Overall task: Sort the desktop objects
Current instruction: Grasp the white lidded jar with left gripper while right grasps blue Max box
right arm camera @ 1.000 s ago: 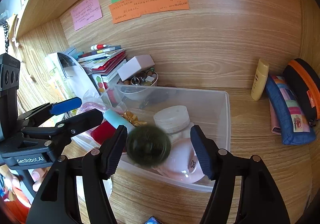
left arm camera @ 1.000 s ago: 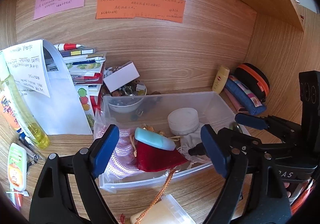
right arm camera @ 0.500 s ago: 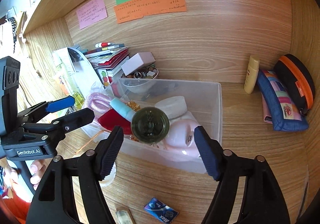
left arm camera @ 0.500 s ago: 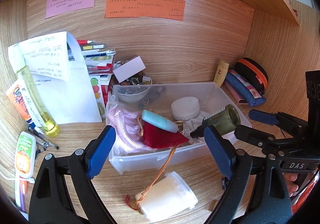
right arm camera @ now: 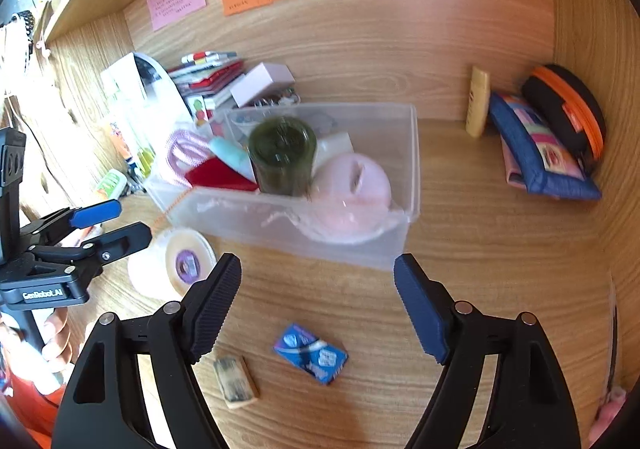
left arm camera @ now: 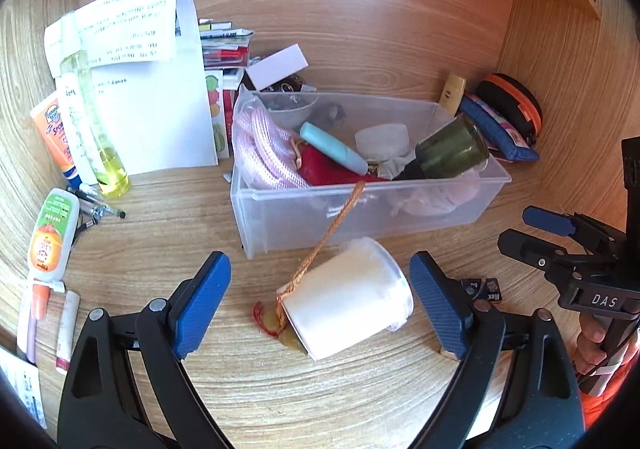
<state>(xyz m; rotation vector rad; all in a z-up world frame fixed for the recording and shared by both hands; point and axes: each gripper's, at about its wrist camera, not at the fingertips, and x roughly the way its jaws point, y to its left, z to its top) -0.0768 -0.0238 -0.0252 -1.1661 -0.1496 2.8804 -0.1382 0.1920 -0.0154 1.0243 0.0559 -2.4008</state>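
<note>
A: Where do we see the green jar (left arm camera: 452,151)?

B: It lies tilted in the clear bin (left arm camera: 280,209), near its right end, resting on a pink pouch (right arm camera: 352,189) beside the red pouch (left arm camera: 324,169).

A: And our claws?

B: Our left gripper (left arm camera: 320,301) is spread wide around the white tub (left arm camera: 352,313) without touching it. Our right gripper (right arm camera: 318,301) gapes wide too, holding nothing, above the blue packet (right arm camera: 310,353).
</note>
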